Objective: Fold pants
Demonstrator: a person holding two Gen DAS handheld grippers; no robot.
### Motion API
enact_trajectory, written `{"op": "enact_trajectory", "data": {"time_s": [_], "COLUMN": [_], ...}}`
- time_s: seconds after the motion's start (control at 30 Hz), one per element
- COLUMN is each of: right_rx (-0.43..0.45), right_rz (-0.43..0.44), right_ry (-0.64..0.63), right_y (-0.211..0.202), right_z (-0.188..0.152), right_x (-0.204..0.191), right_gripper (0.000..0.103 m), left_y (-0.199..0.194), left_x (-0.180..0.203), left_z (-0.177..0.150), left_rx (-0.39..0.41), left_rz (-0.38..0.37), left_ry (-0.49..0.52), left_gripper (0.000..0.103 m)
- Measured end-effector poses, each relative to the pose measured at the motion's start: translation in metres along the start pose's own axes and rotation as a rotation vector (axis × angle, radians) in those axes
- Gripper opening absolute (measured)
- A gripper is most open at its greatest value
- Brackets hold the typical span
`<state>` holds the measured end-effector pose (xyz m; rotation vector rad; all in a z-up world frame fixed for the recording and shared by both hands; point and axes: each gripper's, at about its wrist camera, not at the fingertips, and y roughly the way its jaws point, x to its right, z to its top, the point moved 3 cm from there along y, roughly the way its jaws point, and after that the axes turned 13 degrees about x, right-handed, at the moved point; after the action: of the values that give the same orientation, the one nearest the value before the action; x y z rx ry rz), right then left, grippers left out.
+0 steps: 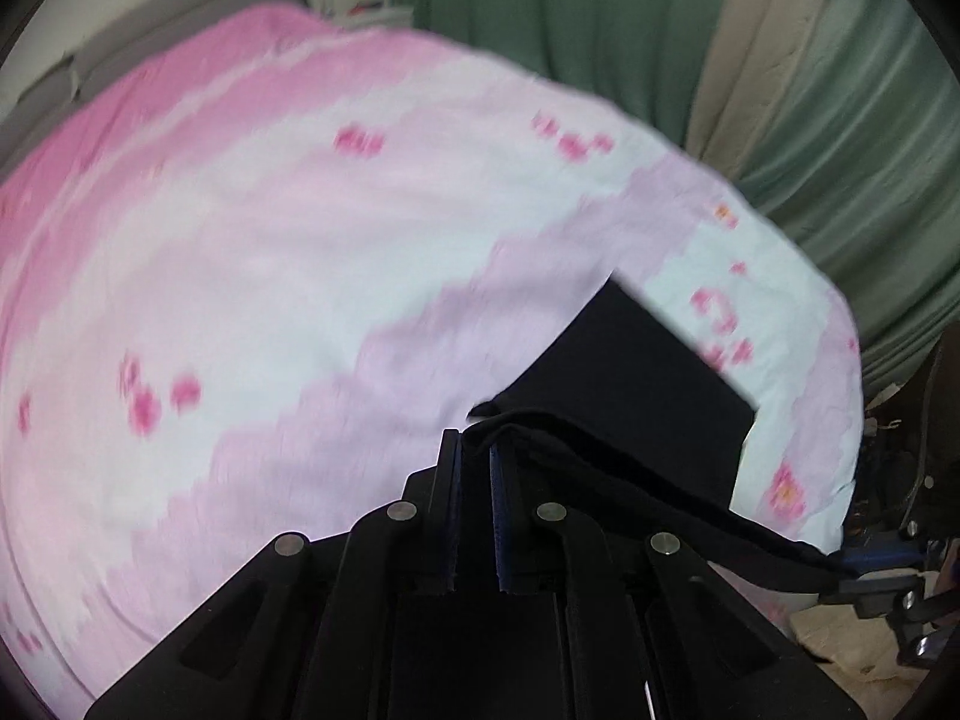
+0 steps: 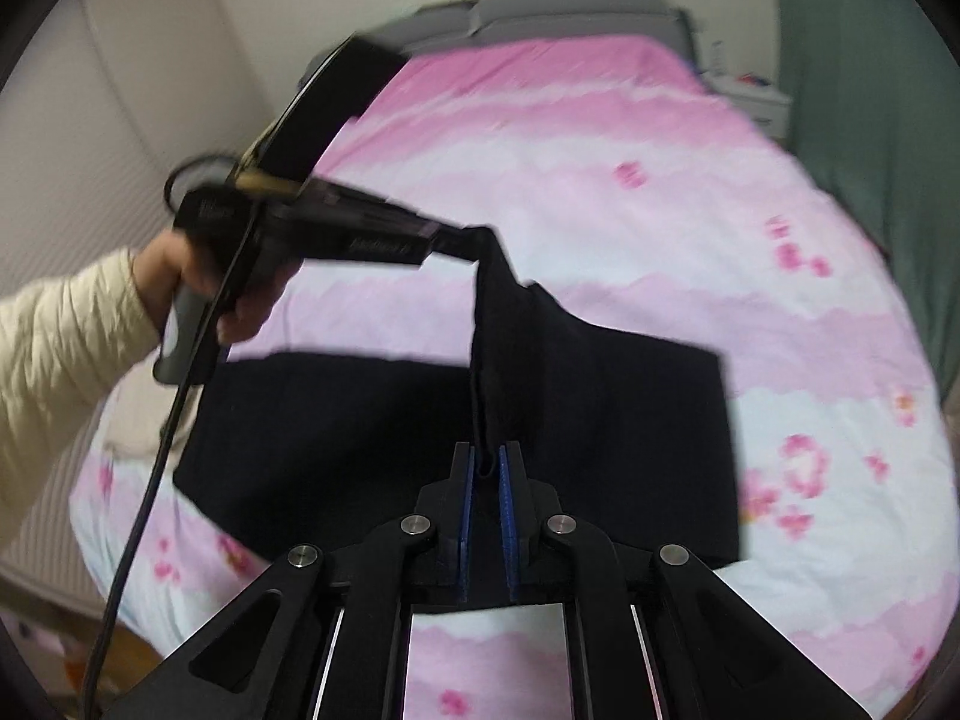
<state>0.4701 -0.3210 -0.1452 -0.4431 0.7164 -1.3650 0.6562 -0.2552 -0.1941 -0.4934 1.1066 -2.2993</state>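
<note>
The pants [image 2: 606, 420] are black and lie spread across the near end of the bed [image 2: 600, 192], on a bedspread [image 1: 270, 252] printed in pink and white bands with small pink flowers.

Left tool [image 1: 474, 450]: closed on one corner of the pants edge. In the right wrist view the left tool [image 2: 456, 246] is held above the bed by the person's left hand [image 2: 204, 276]; the sleeve is cream. A black cable [image 2: 162, 420] hangs down from this tool.

Right tool [image 2: 487, 462]: closed on the other end of the same edge, with a fold of black cloth pinched between its blue pads [image 2: 467, 510].

Between the two tools the raised edge runs as a taut black band. Below it the cloth drapes down to the part that rests flat on the bed.

Green curtains [image 1: 570, 18] hang beyond the far side of the bed. A grey headboard [image 2: 540, 12] stands at the far end.

Both views are blurred by motion.
</note>
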Motion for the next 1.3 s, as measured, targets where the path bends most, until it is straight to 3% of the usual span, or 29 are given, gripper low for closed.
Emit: {"op": "enact_trajectory", "data": {"time_s": [0.1,0.17,0.2,0.23,0.33,0.5,0.6,0.77,0.93,1.03,1.17,1.3], "right_rx": [-0.089,-0.165,-0.197,-0.247,-0.33,-0.327,-0.318,-0.314,-0.34,-0.344,-0.344,-0.338], "right_rz": [0.039,0.064,0.057,0.049,0.086,0.046,-0.002,-0.08,-0.108,-0.108,-0.092,-0.068], "right_ry": [-0.014,-0.025,-0.022,-0.013,0.023,0.083,0.1,0.127,0.171,0.174,0.198,0.216], "right_y": [0.033,0.054,0.063,0.074,0.09,0.085,0.08,0.08,0.084,0.086,0.093,0.094], "right_z": [-0.027,-0.048,-0.056,-0.068,-0.092,-0.102,-0.103,-0.098,-0.1,-0.099,-0.101,-0.101], "right_x": [-0.023,-0.033,-0.035,-0.034,-0.04,-0.025,-0.005,0.032,0.065,0.073,0.078,0.087], "right_gripper": [0.009,0.011,0.02,0.037,0.041,0.041,0.041,0.041,0.041,0.041,0.041,0.041], "left_y": [0.014,0.023,0.026,0.029,0.025,0.009,0.014,0.047,0.084,0.085,0.078,0.093], "left_x": [-0.018,-0.032,-0.04,-0.047,-0.061,-0.05,-0.024,0.009,0.033,0.045,0.059,0.077], "left_z": [-0.041,-0.07,-0.082,-0.093,-0.114,-0.123,-0.119,-0.126,-0.141,-0.149,-0.162,-0.172], "left_rx": [-0.074,-0.131,-0.156,-0.179,-0.194,-0.112,-0.082,-0.109,-0.171,-0.181,-0.188,-0.223], "left_rz": [0.063,0.113,0.13,0.153,0.192,0.072,-0.063,-0.185,-0.216,-0.154,-0.076,-0.093], "left_ry": [-0.018,-0.03,-0.043,-0.056,-0.097,-0.231,-0.348,-0.538,-0.766,-0.815,-0.88,-0.907], "left_gripper": [0.012,0.02,0.023,0.027,0.027,0.026,0.027,0.029,0.034,0.052,0.06,0.06]}}
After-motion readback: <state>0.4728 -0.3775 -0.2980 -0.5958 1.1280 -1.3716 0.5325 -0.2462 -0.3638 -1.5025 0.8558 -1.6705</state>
